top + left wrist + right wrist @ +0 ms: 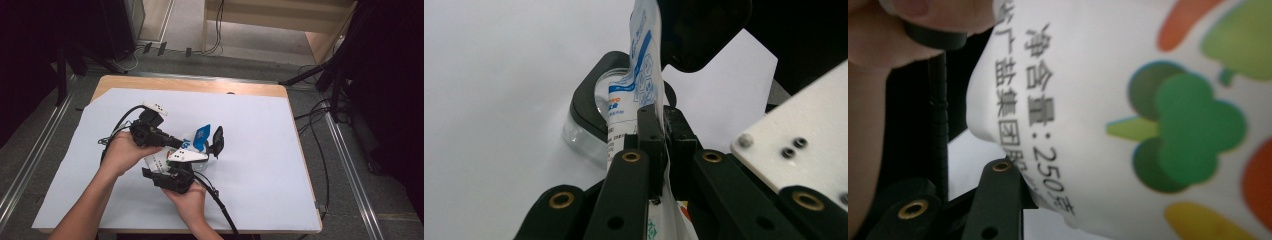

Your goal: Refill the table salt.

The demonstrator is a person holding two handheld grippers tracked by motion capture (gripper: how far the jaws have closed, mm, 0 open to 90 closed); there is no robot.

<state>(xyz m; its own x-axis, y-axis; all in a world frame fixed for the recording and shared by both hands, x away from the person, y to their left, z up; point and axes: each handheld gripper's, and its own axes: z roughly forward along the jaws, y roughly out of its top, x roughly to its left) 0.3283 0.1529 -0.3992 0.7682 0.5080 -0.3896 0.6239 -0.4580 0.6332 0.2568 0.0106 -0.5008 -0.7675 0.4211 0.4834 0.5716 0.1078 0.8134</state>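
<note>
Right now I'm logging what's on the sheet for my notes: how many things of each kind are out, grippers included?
Grippers: 2, the left gripper pinching the bag, the right gripper at its lower part
Bags: 1, the white and blue bag
Clear jars with a black rim: 1, the jar
White sheets over the table: 1, the sheet
Total: 5

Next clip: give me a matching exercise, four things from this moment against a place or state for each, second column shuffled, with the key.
Things:
1. left tool
2. right tool
3. clear container with black lid
4. pale sheet

Places or states:
A. spread over the wooden table
B. pinched shut on the thin edge of the white and blue pouch
C. standing on the sheet below the pouch's top
D. at the pouch's lower end, in the hand nearer the person

Pairs: 1-B, 2-D, 3-C, 4-A
</note>
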